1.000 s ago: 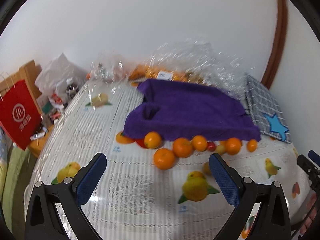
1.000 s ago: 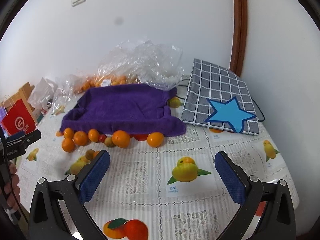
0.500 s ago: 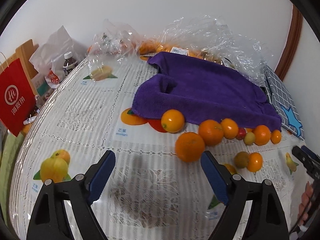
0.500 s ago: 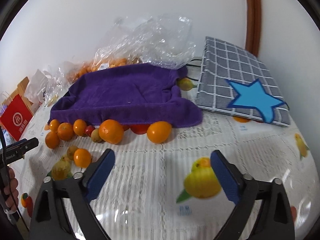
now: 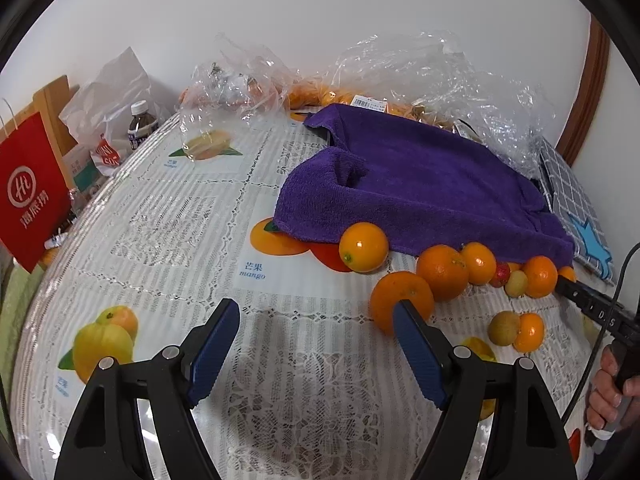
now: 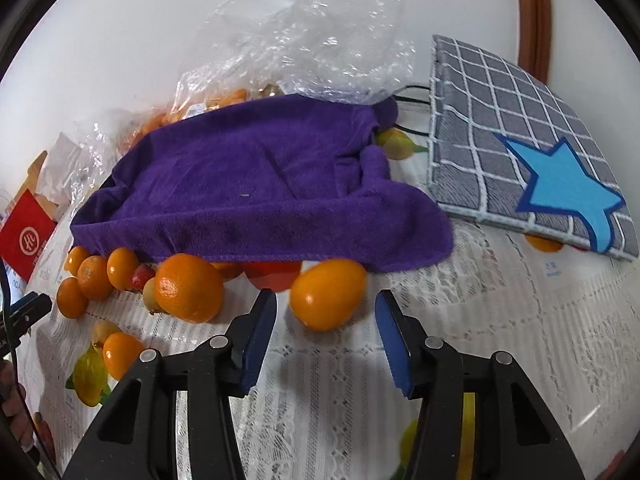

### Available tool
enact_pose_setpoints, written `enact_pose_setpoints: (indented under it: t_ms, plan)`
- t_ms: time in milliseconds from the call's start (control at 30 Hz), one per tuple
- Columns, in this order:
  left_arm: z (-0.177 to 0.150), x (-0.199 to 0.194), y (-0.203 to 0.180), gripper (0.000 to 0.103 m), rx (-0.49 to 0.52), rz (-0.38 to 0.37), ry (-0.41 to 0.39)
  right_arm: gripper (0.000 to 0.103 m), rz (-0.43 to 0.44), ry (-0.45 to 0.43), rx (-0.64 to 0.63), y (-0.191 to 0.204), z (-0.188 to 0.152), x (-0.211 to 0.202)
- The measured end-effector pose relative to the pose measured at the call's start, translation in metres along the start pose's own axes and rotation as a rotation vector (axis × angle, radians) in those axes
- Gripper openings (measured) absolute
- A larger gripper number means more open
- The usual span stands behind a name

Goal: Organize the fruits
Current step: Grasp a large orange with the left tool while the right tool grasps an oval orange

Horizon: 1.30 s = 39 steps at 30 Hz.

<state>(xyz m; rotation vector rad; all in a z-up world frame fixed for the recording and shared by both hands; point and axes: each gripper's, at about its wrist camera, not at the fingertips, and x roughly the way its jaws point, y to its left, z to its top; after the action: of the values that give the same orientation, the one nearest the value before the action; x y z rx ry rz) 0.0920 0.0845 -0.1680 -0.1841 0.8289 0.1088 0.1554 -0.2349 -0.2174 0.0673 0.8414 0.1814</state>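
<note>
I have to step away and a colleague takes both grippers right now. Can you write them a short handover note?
Left gripper: open, empty, low over the table; its right-hand finger tip sits just in front of a large orange.
Right gripper: open, empty, lined up on the oval orange, which is just ahead of the fingertips, not yet between them.
Fruit: a loose row of oranges and small fruits along the front edge of the purple towel, two more nearer the table edge. More oranges in the plastic bags behind the towel.
Done: nothing sorted that I can see.
Left: grasp and sort every piece.
</note>
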Motion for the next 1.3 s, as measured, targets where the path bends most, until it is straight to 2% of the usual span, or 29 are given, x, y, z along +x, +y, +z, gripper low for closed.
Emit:
enact_pose_setpoints:
  t_ms: [133,267,400,533,600,667,700,767,800,900,1133,1300]
  plan:
    - [-0.001,0.003,-0.001,0.078,-0.016,-0.033,-0.002,0.036,-0.009,0.006,-0.009,0.004,0.005,0.006]
    - [-0.003,0.005,-0.008,0.078,0.008,-0.056,-0.001,0.036,0.029,0.001,-0.003,0.001,0.005,0.004]
    - [-0.005,0.004,-0.015,0.078,0.027,-0.080,-0.014,0.036,0.057,-0.044,0.010,-0.005,0.001,-0.007]
    - [-0.005,0.010,-0.024,0.077,0.052,-0.090,0.005,0.036,0.090,-0.073,0.022,-0.009,-0.004,-0.017]
    - [-0.004,0.012,-0.029,0.074,0.056,-0.089,0.006,0.036,0.106,-0.081,0.035,-0.012,-0.005,-0.019]
    - [-0.002,0.018,-0.032,0.067,0.047,-0.086,0.016,0.036,0.123,-0.076,0.046,-0.014,-0.005,-0.019]
    - [-0.002,0.022,-0.033,0.061,0.039,-0.087,0.027,0.036,0.132,-0.066,0.045,-0.015,-0.005,-0.017]
    - [-0.003,0.024,-0.034,0.056,0.031,-0.095,0.026,0.036,0.144,-0.059,0.034,-0.012,-0.006,-0.017]
    - [-0.003,0.023,-0.034,0.049,0.035,-0.114,0.020,0.036,0.142,-0.065,0.027,-0.011,-0.006,-0.018]
    - [-0.004,0.025,-0.034,0.040,0.029,-0.158,0.030,0.036,0.157,-0.076,0.011,-0.008,-0.008,-0.020]
    - [-0.006,0.018,-0.030,0.038,-0.001,-0.218,-0.005,0.036,0.157,-0.083,0.027,-0.011,-0.008,-0.021]
    - [-0.009,0.003,-0.023,0.038,-0.041,-0.219,-0.085,0.036,0.173,-0.098,0.009,-0.009,-0.010,-0.025]
